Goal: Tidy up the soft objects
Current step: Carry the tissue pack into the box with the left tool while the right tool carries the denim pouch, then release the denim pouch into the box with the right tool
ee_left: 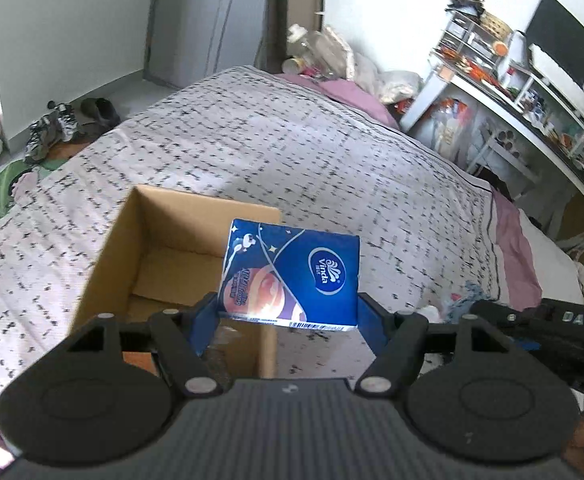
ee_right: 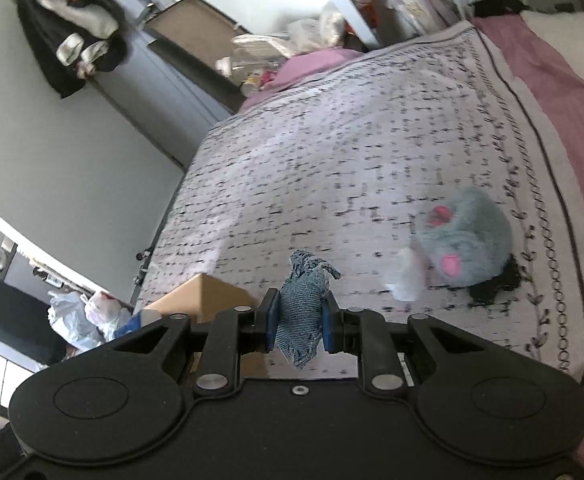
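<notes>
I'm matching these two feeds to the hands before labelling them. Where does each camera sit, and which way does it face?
Left wrist: sits on the left gripper, facing down along its jaws, shut on a blue tissue pack above a cardboard box; fingertips show lower right.
Right wrist: sits on the right gripper, facing down over the bed; jaws pinch a blue cloth; grey plush toy beyond.
Shared: bed, box, blue cloth.

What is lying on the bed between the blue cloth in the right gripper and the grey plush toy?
In the right wrist view, only bare patterned bedspread lies between the blue cloth and the grey plush toy, up to a small white piece beside the toy.
</notes>
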The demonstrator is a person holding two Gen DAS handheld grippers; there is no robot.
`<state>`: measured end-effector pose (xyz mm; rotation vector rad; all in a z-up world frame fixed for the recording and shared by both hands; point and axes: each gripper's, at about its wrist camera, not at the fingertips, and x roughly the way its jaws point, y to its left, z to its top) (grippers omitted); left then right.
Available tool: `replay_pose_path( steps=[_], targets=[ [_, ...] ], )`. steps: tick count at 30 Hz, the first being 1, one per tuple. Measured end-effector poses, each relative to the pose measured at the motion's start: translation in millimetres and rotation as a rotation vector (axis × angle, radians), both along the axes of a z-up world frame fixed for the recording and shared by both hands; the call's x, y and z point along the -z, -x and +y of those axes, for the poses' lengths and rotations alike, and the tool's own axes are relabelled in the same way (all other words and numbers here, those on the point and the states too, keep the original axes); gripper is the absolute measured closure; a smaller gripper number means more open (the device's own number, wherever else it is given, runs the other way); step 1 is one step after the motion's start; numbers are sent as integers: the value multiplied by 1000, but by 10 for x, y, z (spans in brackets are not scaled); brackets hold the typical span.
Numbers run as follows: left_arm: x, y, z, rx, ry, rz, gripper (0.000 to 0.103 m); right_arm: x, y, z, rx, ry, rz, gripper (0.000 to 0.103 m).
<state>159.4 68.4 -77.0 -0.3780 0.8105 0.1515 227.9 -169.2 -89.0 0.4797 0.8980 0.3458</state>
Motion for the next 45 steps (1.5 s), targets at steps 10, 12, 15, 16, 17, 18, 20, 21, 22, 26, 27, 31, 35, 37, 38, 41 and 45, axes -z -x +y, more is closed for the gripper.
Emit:
replay_pose_path(
  steps=[10, 12, 15, 16, 17, 18, 20, 21, 22, 26, 27, 31, 35, 37, 38, 41, 45],
  targets=[
    [80, 78, 442, -70, 29, -2, 32, -163, 41, 465, -49, 14, -33, 82],
    [105, 79, 505, -81, 33, 1, 32, -180, 49, 554, -57, 13, -38, 82],
    [158, 82, 612, -100, 45, 9, 32, -200, 54, 700, -76, 9, -44, 82],
    [180, 81, 643, -107, 49, 14, 32, -199, 51, 741, -82, 9, -43, 82],
    [195, 85, 668, -112, 51, 18, 32, -201, 45, 784, -87, 10, -42, 82],
    [215, 84, 692, -118, 55, 23, 31, -200, 41, 828, -93, 11, -41, 82],
    [256, 81, 743, -128, 66, 35, 31, -193, 32, 917, -105, 11, -39, 82],
    [274, 80, 766, -130, 70, 39, 31, -191, 29, 951, -108, 12, -39, 82],
    [295, 77, 787, -131, 75, 42, 31, -185, 23, 989, -114, 12, -38, 82],
    [352, 60, 852, -143, 81, 53, 31, -155, -1, 1137, -133, 17, -33, 82],
    [359, 58, 869, -146, 83, 53, 31, -148, -6, 1179, -138, 21, -33, 82],
    [379, 55, 946, -157, 120, 55, 29, -95, -38, 1341, -162, 24, -22, 82],
    [338, 62, 1002, -168, 119, 56, 29, -48, -75, 1467, -179, 17, -4, 77],
    [311, 65, 1019, -170, 118, 53, 29, -27, -88, 1501, -184, 10, 10, 72],
    [298, 64, 1028, -170, 118, 52, 29, -17, -106, 1507, -186, 7, 23, 61],
    [262, 59, 1044, -175, 110, 53, 28, -23, -89, 1459, -170, 12, 26, 53],
    [242, 42, 1016, -167, 105, 63, 28, -81, -77, 1299, -145, 8, 26, 50]
  ],
)
